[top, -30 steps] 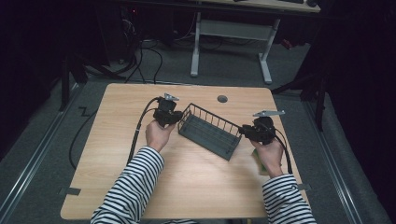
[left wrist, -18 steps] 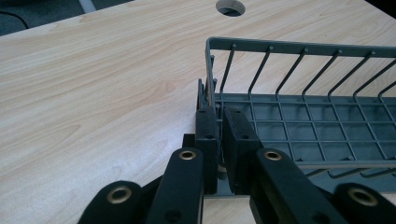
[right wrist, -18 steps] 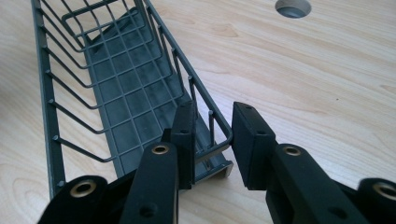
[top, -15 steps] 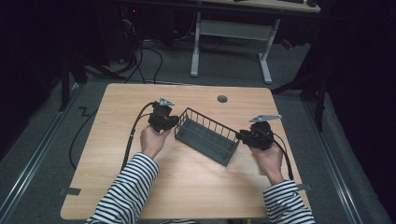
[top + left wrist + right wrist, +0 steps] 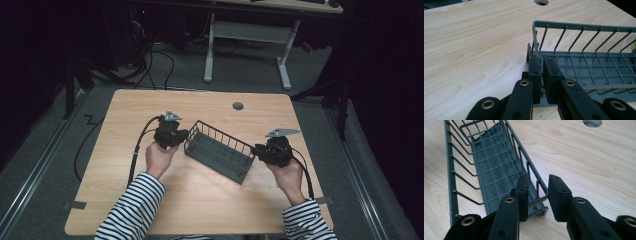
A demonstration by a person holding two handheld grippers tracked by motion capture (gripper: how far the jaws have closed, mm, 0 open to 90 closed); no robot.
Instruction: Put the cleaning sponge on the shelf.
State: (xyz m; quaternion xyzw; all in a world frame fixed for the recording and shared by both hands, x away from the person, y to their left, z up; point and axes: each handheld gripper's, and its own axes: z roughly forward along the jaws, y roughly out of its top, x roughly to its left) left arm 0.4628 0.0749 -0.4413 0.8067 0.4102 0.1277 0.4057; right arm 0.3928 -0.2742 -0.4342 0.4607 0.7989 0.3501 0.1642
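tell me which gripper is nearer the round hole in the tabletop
Left, by a small margin. The left gripper sits at the wire basket's left end, below and left of the hole. The right gripper is at the basket's other end, lower on the table.

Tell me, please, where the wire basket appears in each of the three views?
High view: the wire basket lies at table centre, between the two claws.
Left gripper view: its end wall sits right of centre, pinched between the jaws.
Right gripper view: it runs from upper left down to the jaws.
Shared landmark: the round table hole, beyond the basket.
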